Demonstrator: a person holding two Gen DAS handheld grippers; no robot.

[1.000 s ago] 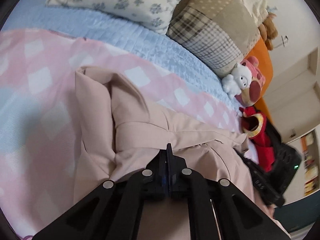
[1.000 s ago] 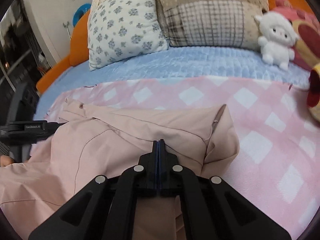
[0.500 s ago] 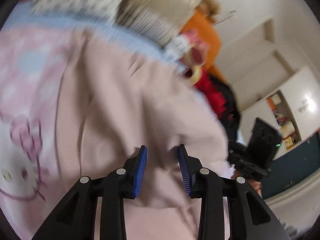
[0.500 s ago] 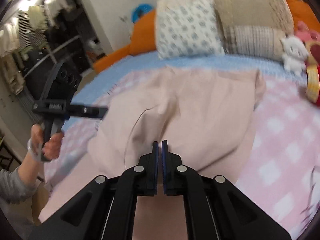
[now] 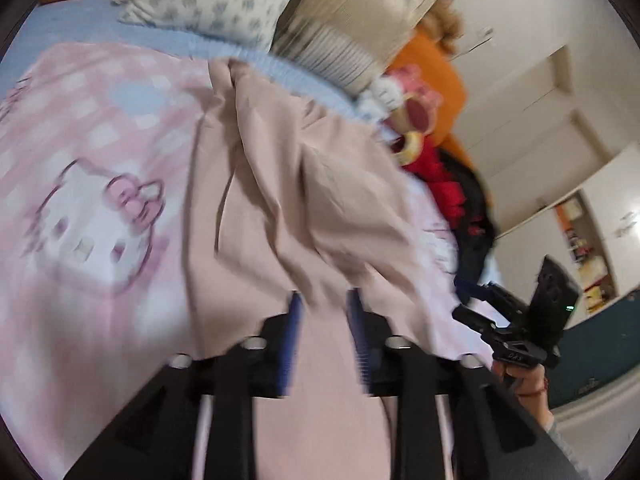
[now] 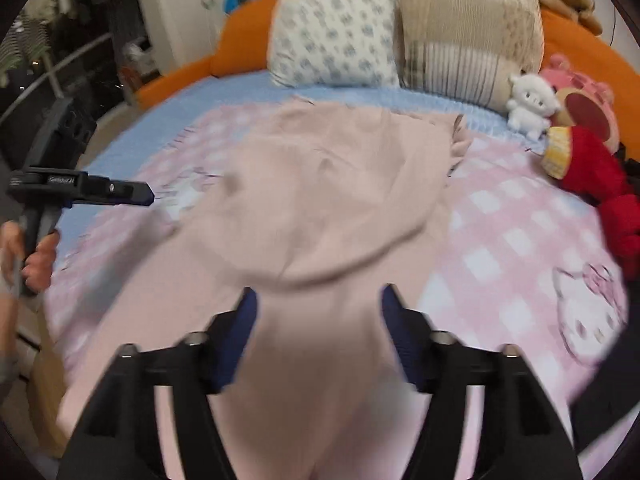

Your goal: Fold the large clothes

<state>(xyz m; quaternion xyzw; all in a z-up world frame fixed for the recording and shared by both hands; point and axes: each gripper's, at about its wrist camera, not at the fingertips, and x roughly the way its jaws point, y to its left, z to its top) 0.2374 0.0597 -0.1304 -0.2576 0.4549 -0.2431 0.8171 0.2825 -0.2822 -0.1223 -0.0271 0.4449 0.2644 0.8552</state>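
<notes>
A large beige-pink garment (image 5: 288, 184) lies loosely folded on a pink checked blanket (image 5: 92, 152) on the bed; it also shows in the right wrist view (image 6: 332, 200). My left gripper (image 5: 324, 304) is open and empty above the garment's near edge. My right gripper (image 6: 316, 300) is wide open and empty above the garment's near end. Each view shows the other gripper held off to the side, the right one (image 5: 516, 332) and the left one (image 6: 84, 188).
Pillows (image 6: 340, 44) and plush toys (image 6: 532, 104) line the head of the bed, with a red plush (image 6: 596, 172) at the right side. The orange bed frame (image 6: 240, 48) curves behind. Shelves and clutter (image 6: 60, 60) stand beyond the bed's left edge.
Both grippers were shut on the garment a second ago. They have opened, let the cloth drop onto the blanket and pulled back from it.
</notes>
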